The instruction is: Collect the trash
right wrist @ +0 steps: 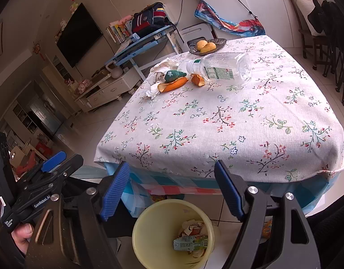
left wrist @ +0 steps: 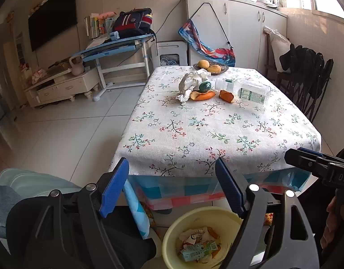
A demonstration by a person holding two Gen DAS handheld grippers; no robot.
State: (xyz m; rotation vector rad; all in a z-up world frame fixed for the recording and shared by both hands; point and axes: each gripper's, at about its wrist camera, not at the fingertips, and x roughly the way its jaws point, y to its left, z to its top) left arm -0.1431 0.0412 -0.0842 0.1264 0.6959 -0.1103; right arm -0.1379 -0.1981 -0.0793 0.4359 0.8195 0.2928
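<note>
Trash lies at the table's far side: crumpled white paper, a green wrapper, orange peels, a second peel and a clear plastic bottle on its side. A yellow bin with scraps stands on the floor below the near table edge. My left gripper and right gripper are both open and empty, held above the bin, short of the table.
A bowl with mangoes sits at the table's far edge. The floral tablecloth hangs over the near edge. Chairs stand at the right. A blue desk and TV cabinet stand at the left.
</note>
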